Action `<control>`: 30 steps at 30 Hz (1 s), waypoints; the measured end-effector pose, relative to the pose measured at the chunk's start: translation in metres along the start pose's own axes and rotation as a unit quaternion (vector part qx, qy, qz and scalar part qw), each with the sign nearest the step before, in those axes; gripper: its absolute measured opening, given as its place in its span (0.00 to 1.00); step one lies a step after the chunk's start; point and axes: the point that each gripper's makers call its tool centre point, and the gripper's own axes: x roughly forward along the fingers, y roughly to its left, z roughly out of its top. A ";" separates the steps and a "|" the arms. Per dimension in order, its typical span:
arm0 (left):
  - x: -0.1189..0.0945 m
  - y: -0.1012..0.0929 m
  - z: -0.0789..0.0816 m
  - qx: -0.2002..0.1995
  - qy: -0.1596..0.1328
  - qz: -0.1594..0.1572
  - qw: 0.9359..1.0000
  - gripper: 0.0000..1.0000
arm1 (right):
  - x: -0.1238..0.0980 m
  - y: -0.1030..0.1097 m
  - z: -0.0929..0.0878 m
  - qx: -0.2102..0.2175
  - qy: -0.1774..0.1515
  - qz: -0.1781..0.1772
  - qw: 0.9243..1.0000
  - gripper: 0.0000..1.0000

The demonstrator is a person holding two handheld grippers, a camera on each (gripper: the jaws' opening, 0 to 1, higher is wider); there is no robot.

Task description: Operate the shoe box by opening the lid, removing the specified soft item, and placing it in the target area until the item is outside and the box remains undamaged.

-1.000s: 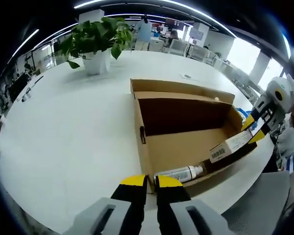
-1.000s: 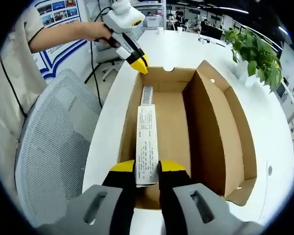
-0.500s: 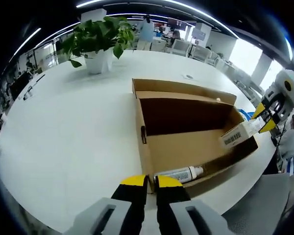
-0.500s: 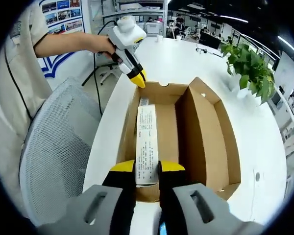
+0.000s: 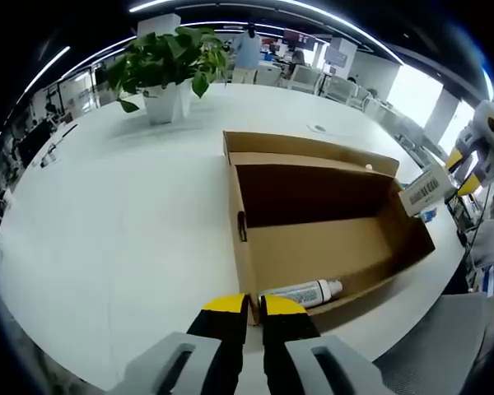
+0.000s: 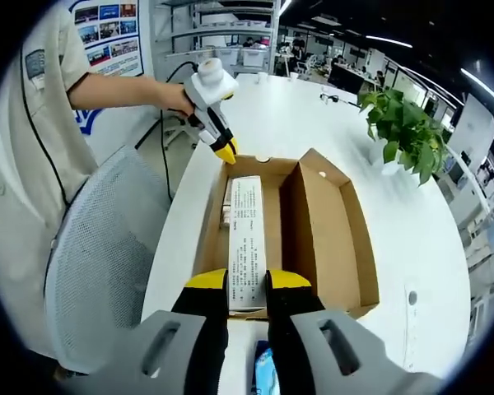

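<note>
cardboard shoe box (image 5: 313,239) sits open on the white table (image 5: 107,214), left gripper (image 5: 247,306) clamped on its near wall. right gripper (image 6: 248,284), clamped on the white carton (image 6: 247,239), has lifted it clear above the box; tube (image 5: 300,291) remains inside.

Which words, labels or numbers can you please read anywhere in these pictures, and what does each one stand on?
Long white carton held by the right gripper: dense printed lines, too small to read.
White tube in the brown cardboard shoe box: label print, blurred.
Wall posters: illegible.
No text can be quoted.
</note>
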 end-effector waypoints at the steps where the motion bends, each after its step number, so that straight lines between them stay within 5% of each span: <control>1: 0.000 0.000 0.000 -0.001 0.000 0.000 1.000 0.06 | -0.004 0.000 -0.001 -0.002 0.001 -0.001 1.000 0.14; 13: 0.000 0.000 0.000 -0.003 0.004 0.002 1.000 0.05 | -0.043 -0.014 -0.024 -0.006 0.017 -0.017 1.000 0.14; 30: 0.001 0.000 0.000 0.001 0.020 0.006 1.000 0.05 | -0.100 -0.052 -0.086 0.007 0.045 -0.050 0.998 0.14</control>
